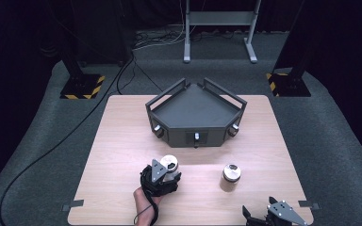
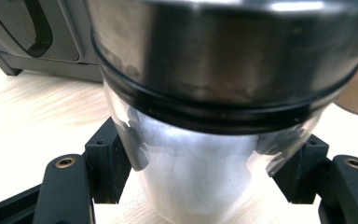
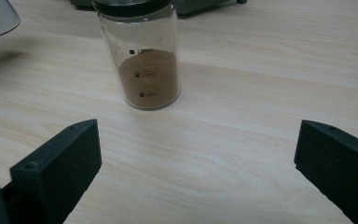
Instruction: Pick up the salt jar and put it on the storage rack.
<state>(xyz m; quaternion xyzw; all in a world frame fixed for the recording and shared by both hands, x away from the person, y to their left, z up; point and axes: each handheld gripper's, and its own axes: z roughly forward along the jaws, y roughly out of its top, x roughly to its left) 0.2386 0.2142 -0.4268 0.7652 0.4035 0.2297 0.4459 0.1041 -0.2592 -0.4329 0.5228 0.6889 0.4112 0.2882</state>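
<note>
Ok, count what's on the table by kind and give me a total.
Jars: 2, one with white contents held in the left gripper, one with brown powder standing free in front of the right gripper
Trays: 1, dark and angular
Total: 3

Overhead light brightening the counter (image 1: pixel 122 141); surroundings staying dark.
Glare streaking the metal lid (image 2: pixel 223 51), which is blurring up close; brown-powder jar (image 3: pixel 142 56) casting a soft shadow leftward; high view looking soft.
</note>
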